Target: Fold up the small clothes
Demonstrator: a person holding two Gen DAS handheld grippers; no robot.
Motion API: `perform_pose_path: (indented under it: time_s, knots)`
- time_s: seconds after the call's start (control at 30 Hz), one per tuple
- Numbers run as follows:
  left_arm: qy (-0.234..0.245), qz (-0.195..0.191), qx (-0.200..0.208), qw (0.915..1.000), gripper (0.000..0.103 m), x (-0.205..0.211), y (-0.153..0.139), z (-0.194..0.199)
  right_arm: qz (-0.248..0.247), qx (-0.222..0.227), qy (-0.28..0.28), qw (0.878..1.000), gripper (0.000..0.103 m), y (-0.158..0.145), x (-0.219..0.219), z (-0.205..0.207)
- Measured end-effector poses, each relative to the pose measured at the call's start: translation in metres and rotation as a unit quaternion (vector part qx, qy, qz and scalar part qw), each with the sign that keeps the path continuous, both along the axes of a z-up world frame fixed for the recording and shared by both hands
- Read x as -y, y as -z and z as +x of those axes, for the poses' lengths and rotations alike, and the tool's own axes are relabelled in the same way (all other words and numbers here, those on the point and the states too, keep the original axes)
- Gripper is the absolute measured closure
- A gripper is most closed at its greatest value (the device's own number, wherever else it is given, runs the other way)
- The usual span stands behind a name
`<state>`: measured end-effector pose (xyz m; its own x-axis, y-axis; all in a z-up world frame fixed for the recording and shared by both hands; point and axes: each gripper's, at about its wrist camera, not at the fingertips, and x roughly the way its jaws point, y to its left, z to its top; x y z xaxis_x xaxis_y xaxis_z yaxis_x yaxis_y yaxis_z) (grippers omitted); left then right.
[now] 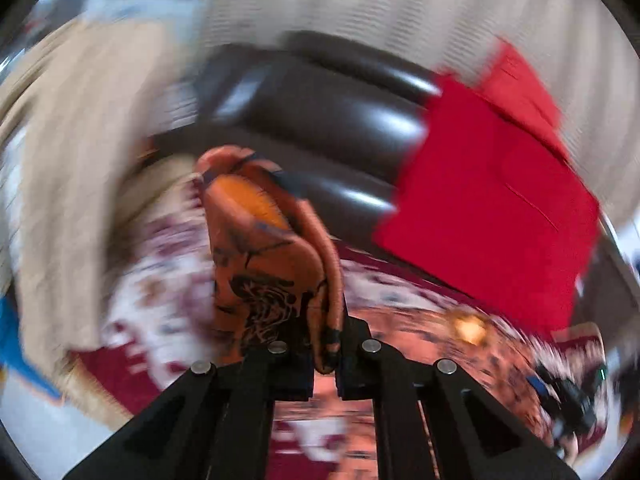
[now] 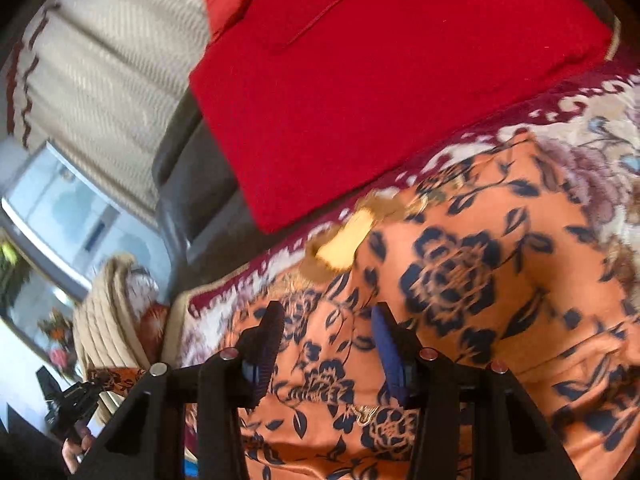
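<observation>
An orange garment with a dark blue flower print [image 2: 460, 280] lies spread on a floral blanket [image 2: 592, 152]. My left gripper [image 1: 324, 360] is shut on a bunched edge of this orange garment [image 1: 264, 248] and holds it lifted above the blanket; the view is blurred by motion. My right gripper [image 2: 328, 340] hangs just over the spread part of the cloth, its fingers apart with the fabric showing flat between them and no pad pressing on it. In the right wrist view the left gripper [image 2: 68, 400] shows at the lower left, a strip of orange cloth running to it.
A folded red cloth [image 2: 380, 80] rests at the blanket's far edge against a dark leather sofa [image 1: 320, 112]. A beige ribbed throw [image 1: 80, 160] drapes on the left. A yellow patch [image 2: 352, 236] lies at the garment's far edge.
</observation>
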<state>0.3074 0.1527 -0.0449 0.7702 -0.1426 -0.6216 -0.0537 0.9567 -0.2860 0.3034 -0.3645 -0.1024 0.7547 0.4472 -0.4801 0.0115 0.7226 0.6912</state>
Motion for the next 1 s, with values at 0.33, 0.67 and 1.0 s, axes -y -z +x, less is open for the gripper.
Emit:
perform_pose_path:
  time_s: [0.33, 0.67, 1.0]
  knots:
    - [0.277, 0.013, -0.010, 0.9606, 0.079, 0.265, -0.044, 0.035, 0.064, 0.023, 0.059, 0.996, 0.053, -0.013, 0.074, -0.018]
    - [0.182, 0.045, 0.003, 0.9822, 0.031, 0.205, -0.021, 0.043, 0.125, -0.024, 0.043, 0.991, 0.027, 0.003, 0.087, -0.004]
    - [0.022, 0.057, -0.122, 0.9906, 0.031, 0.076, 0.100, 0.061, -0.008, -0.104, 0.051, 0.993, 0.034, 0.032, 0.059, 0.024]
